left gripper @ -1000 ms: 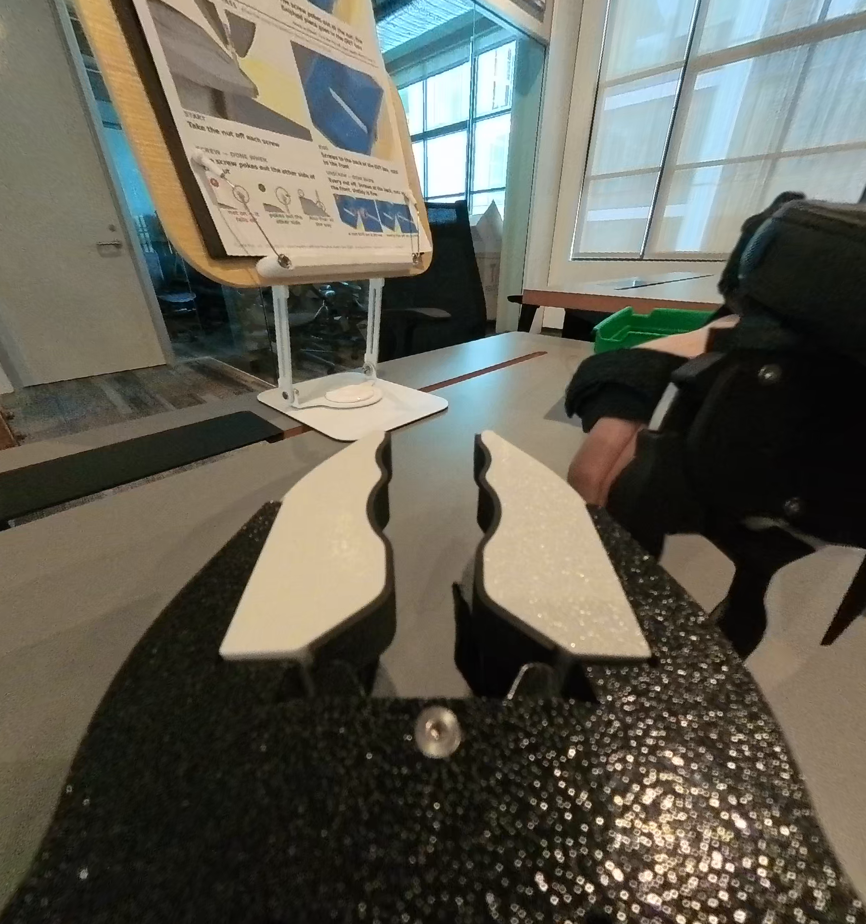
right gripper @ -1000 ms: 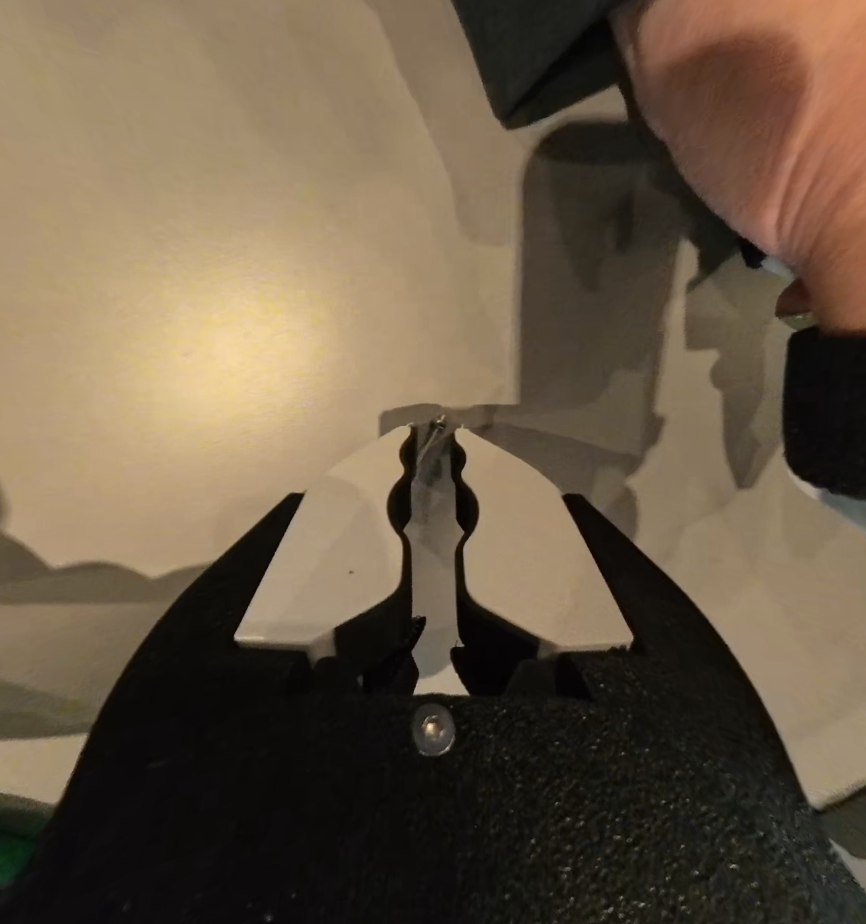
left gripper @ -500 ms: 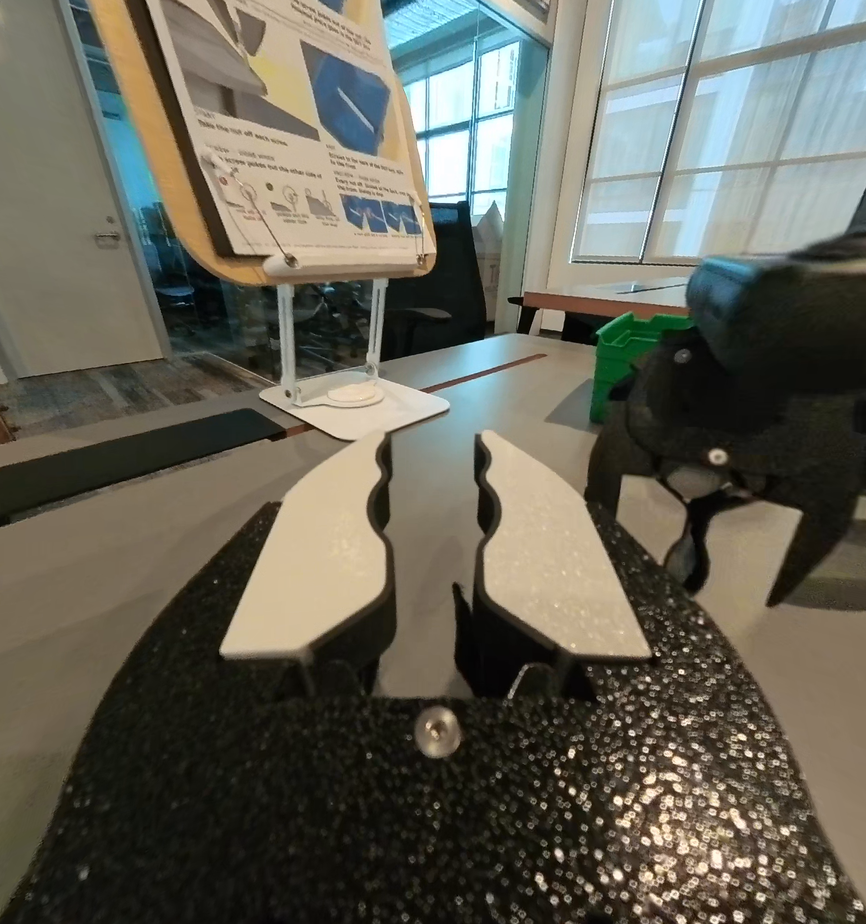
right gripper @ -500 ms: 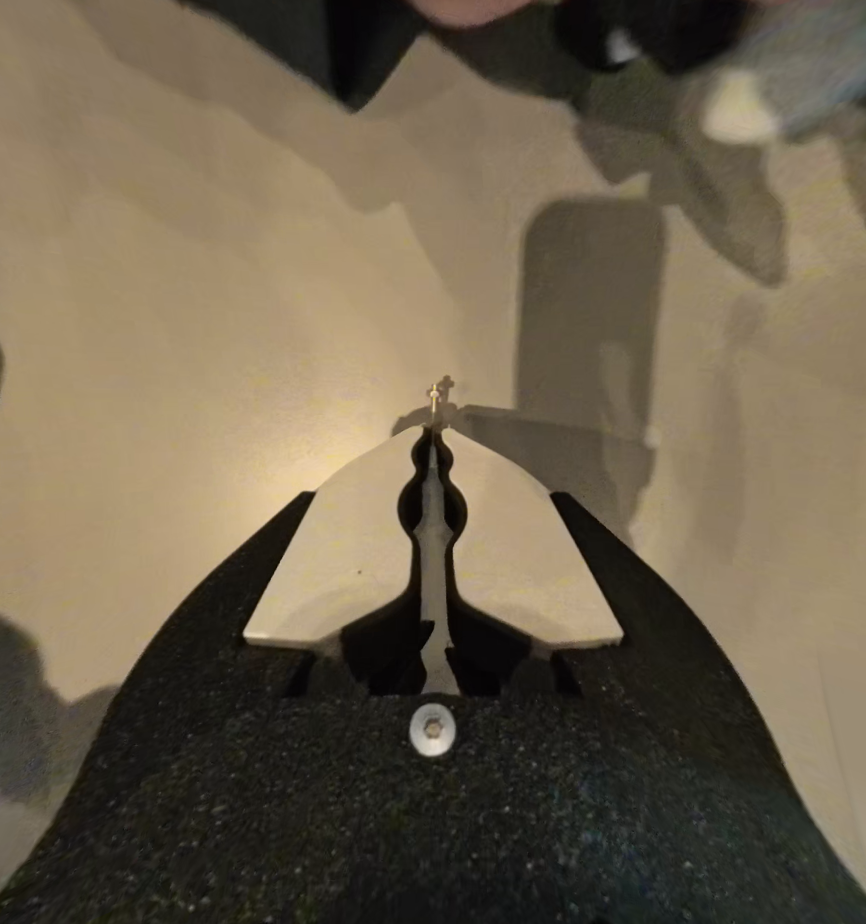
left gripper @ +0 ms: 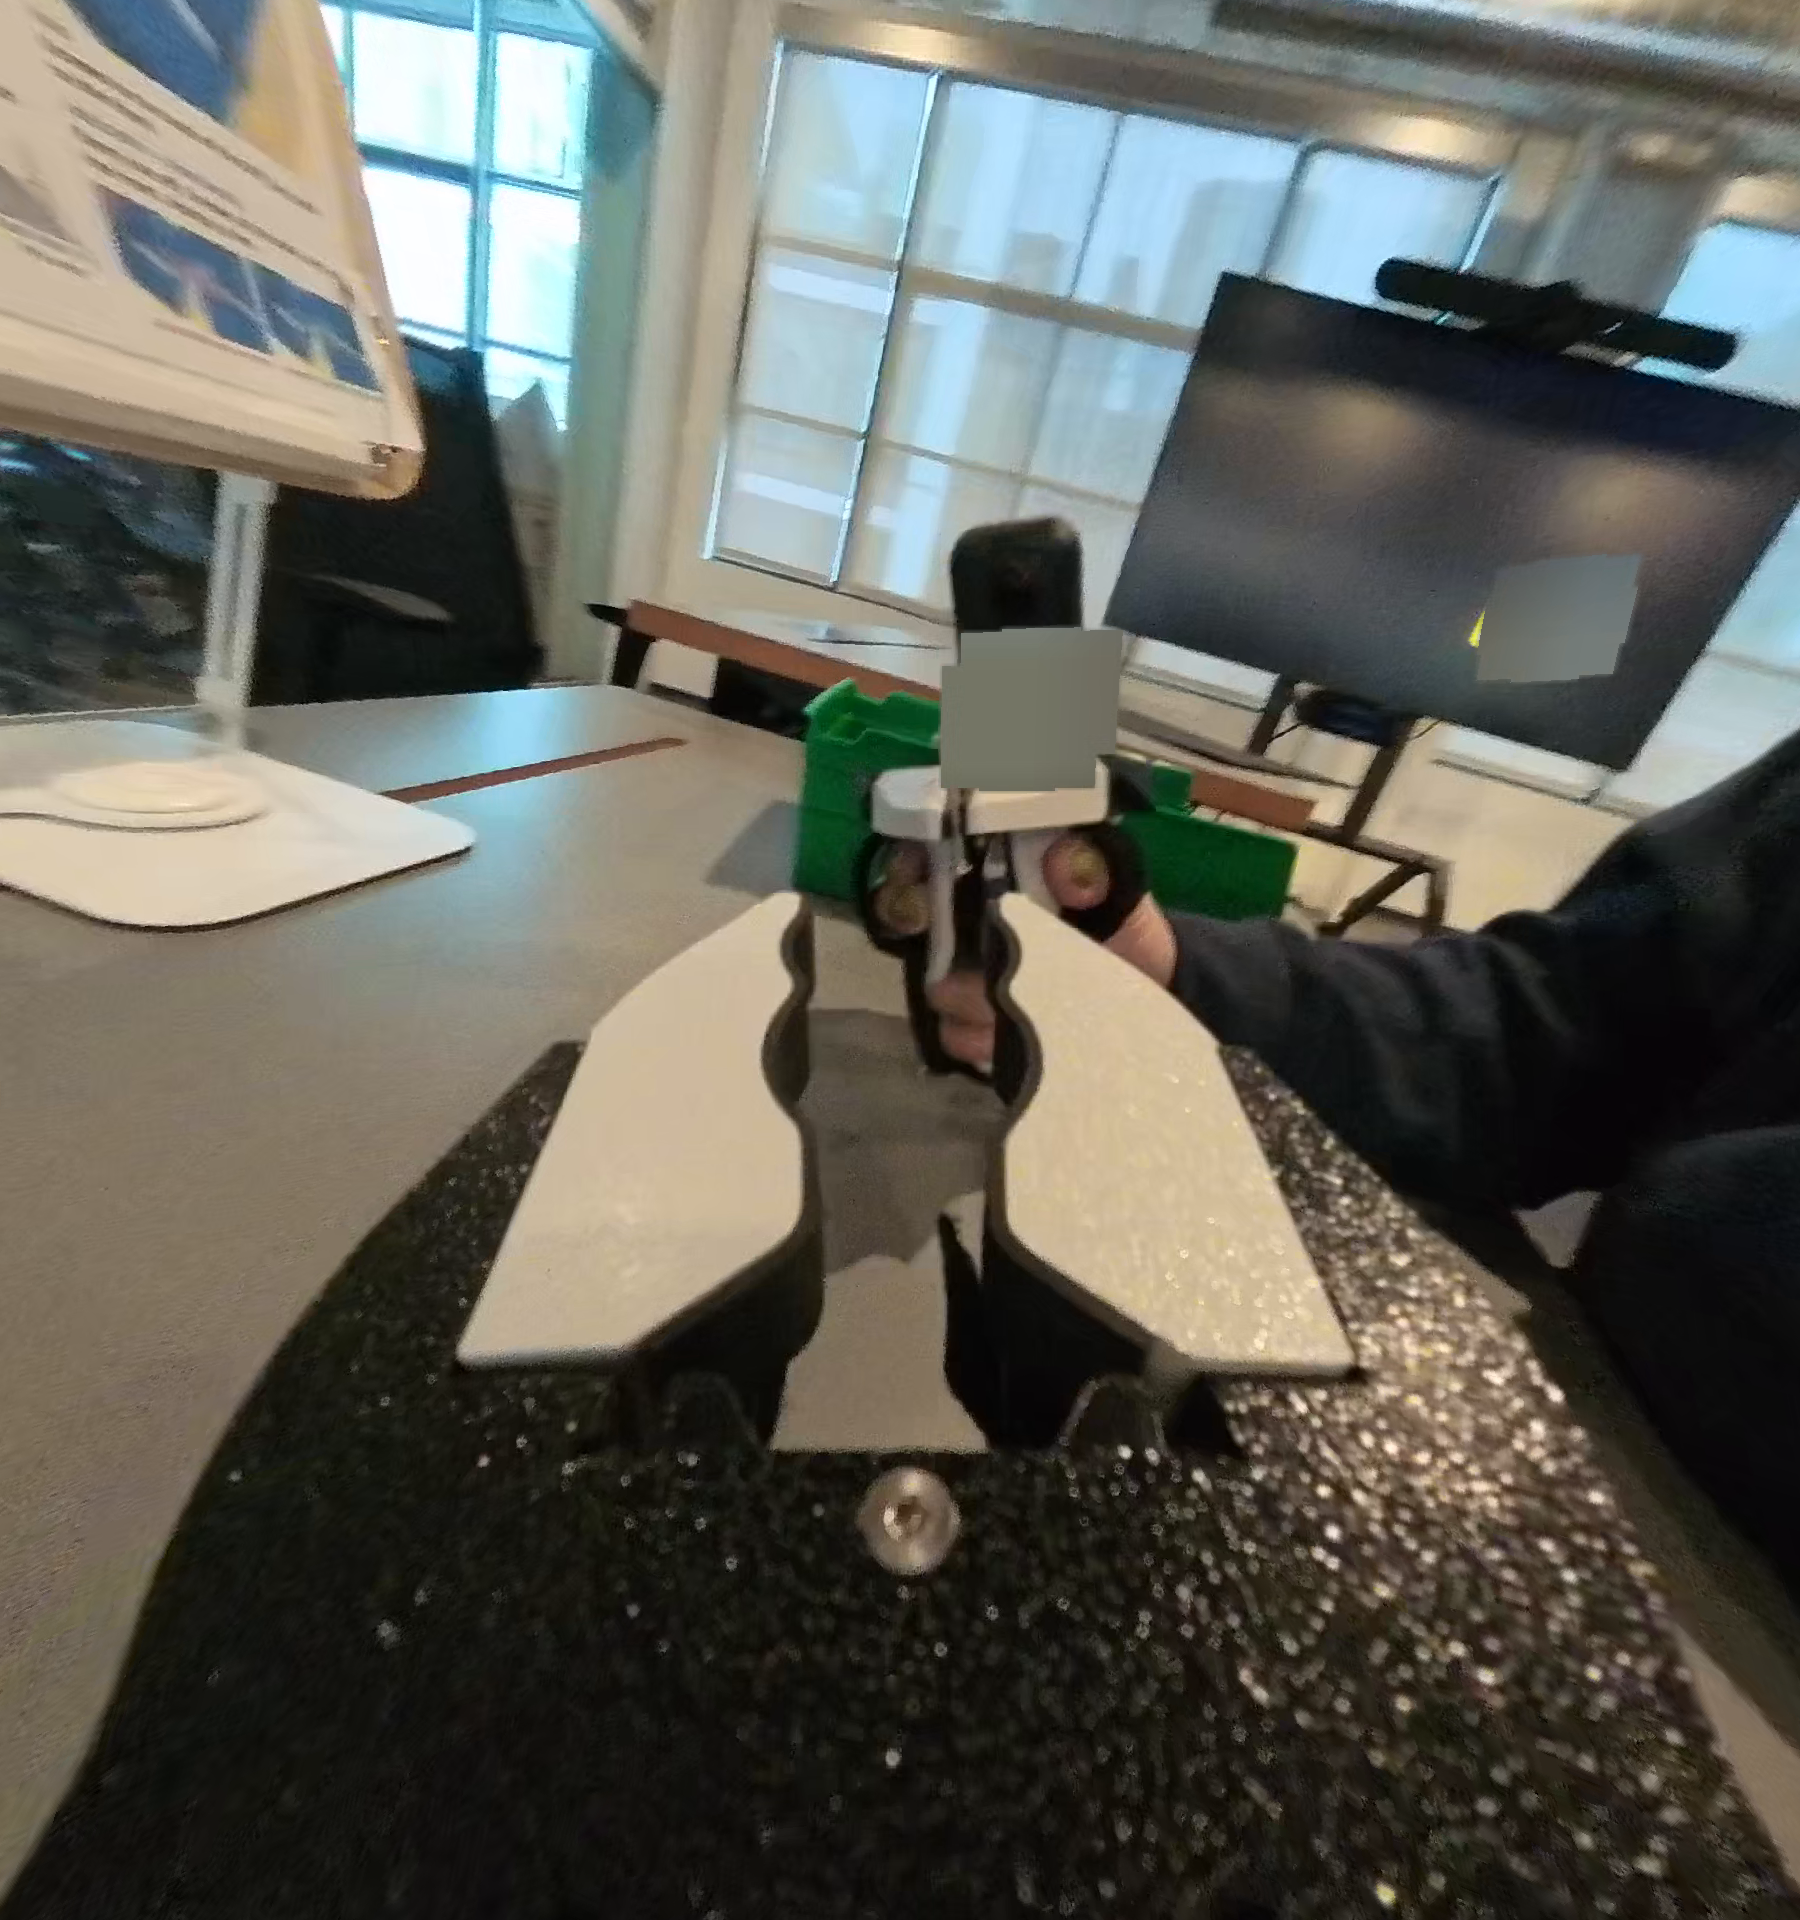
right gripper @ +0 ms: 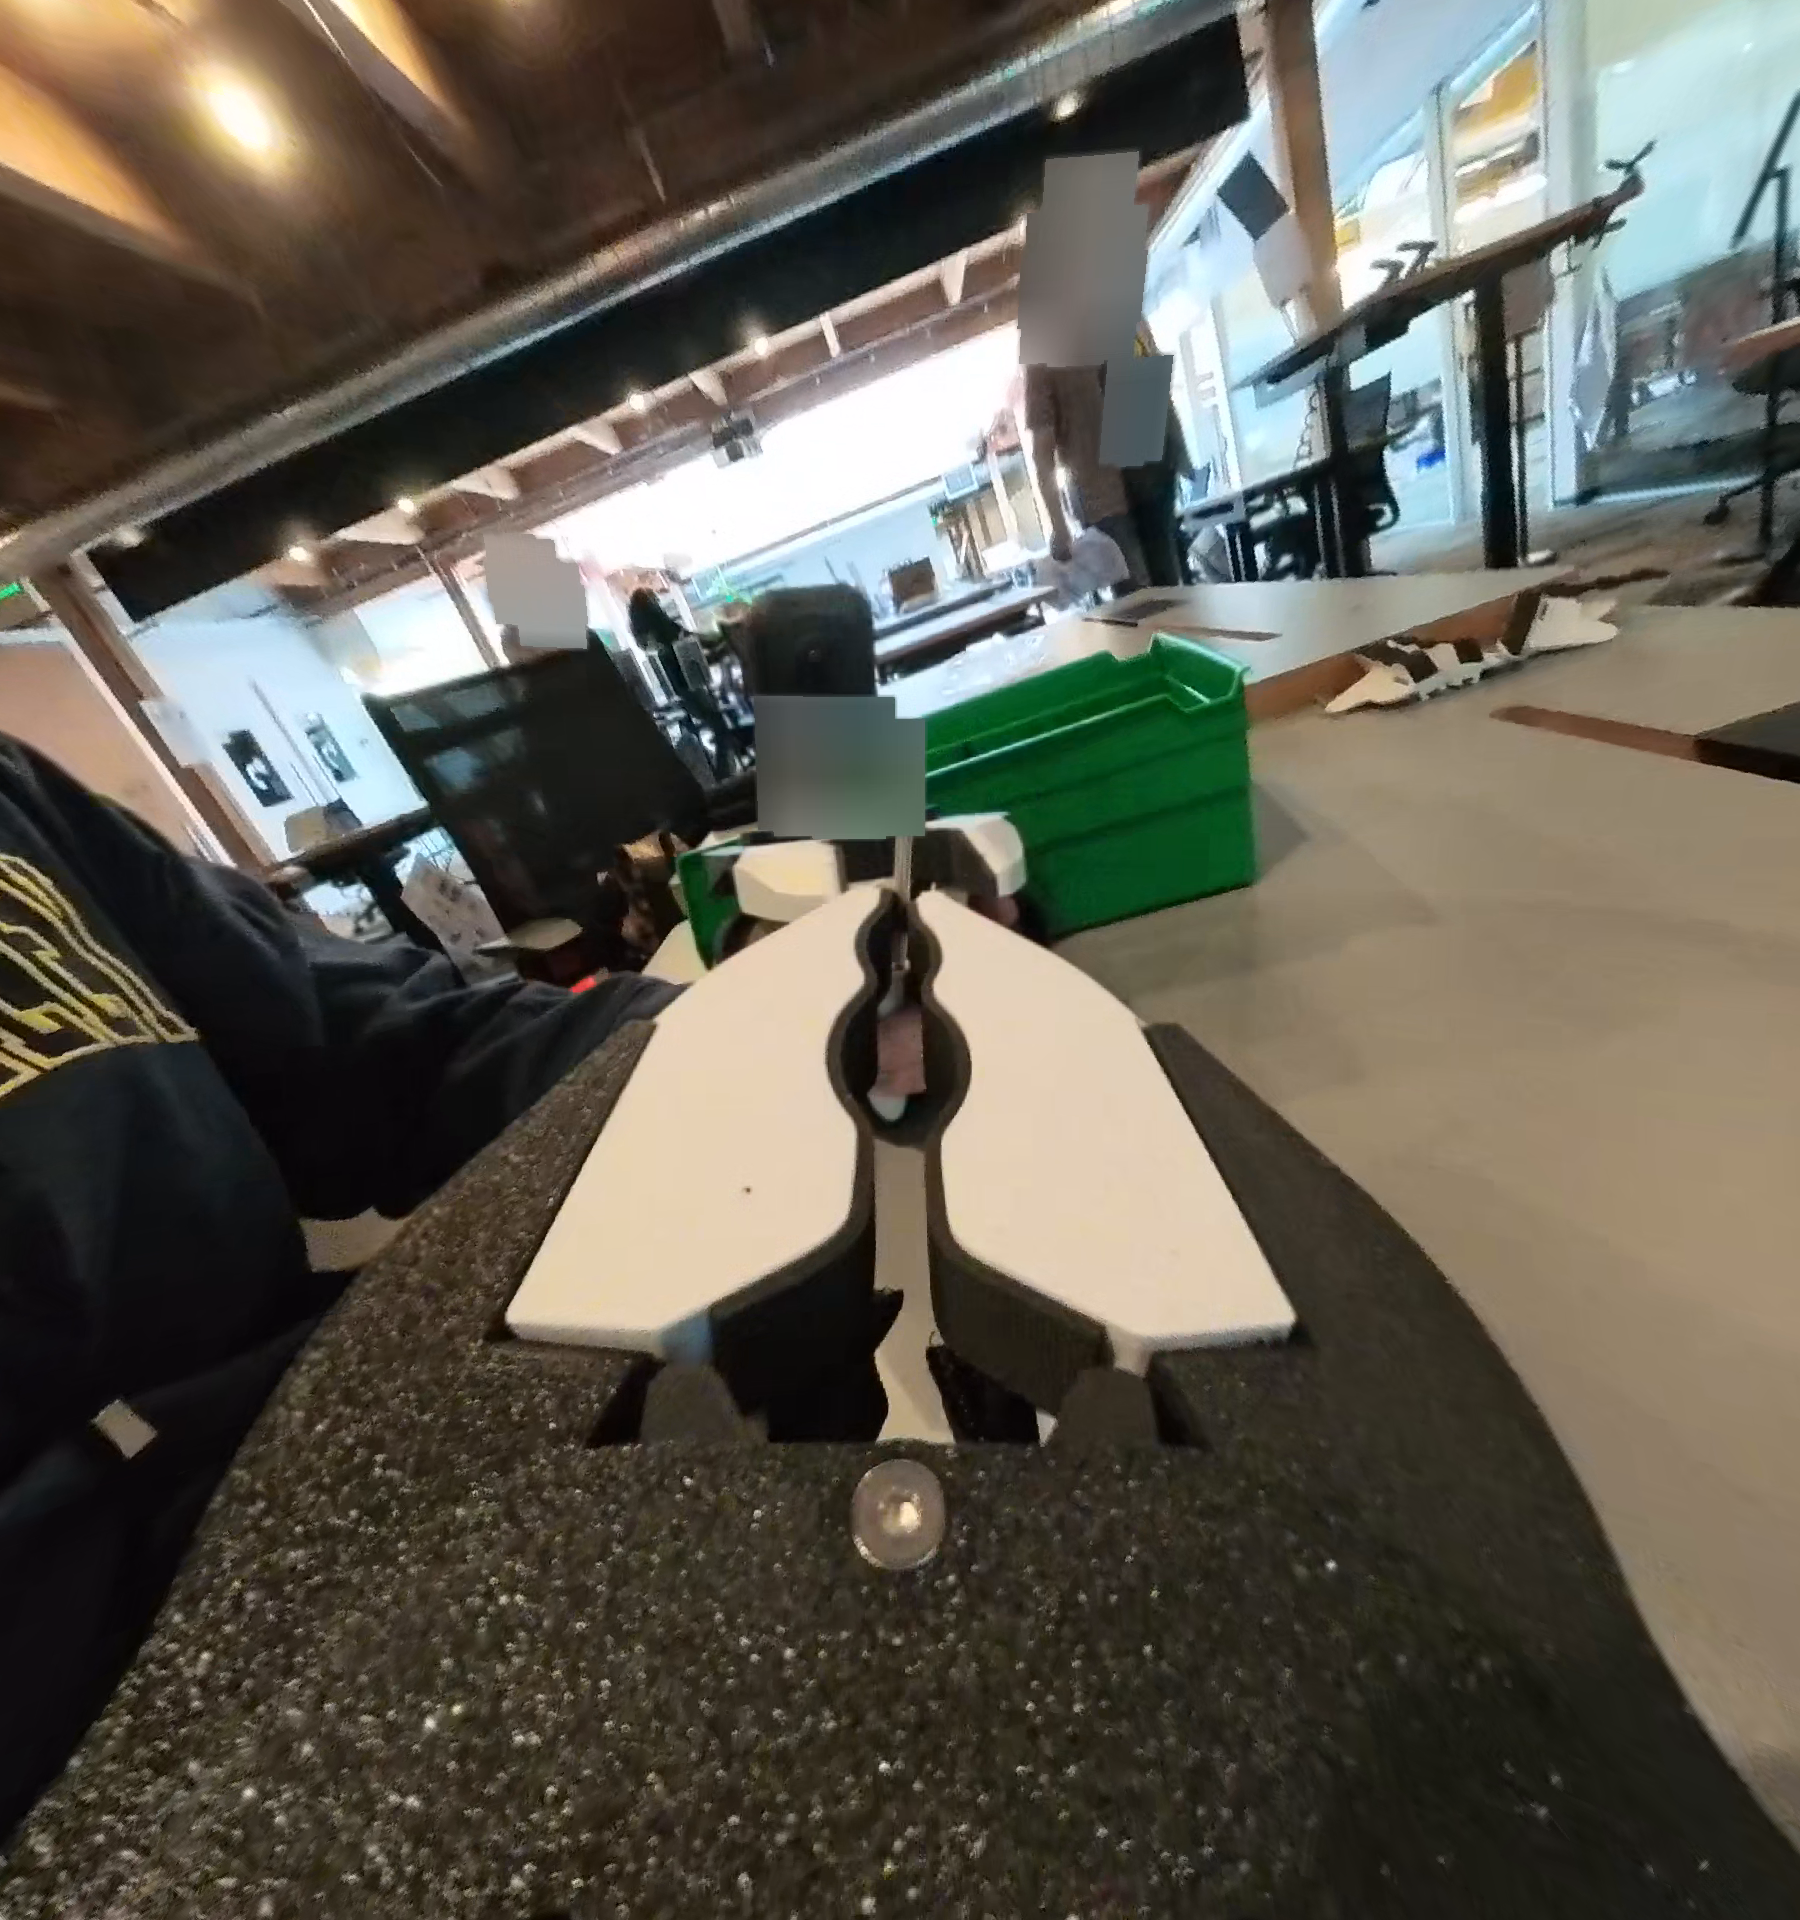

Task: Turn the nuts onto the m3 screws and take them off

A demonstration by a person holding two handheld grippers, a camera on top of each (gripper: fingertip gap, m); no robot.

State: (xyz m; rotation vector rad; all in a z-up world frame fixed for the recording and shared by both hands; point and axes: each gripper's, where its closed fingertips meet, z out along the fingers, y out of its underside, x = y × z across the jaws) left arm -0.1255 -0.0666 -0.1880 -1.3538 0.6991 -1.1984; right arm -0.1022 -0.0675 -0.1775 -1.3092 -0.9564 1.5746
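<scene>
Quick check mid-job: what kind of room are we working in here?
Probably a shared office or workshop: long grey tables, a large dark screen on a stand by tall windows, more desks and people behind, and a green parts bin.

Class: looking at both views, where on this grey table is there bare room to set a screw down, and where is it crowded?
Bare: the table between the white stand base and the left claw; also right of the green bin. Crowded: where both claws meet in front of the bin.

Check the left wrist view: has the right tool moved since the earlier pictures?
Yes. The right tool shifted left, from right of the green bin to in front of it.
</scene>
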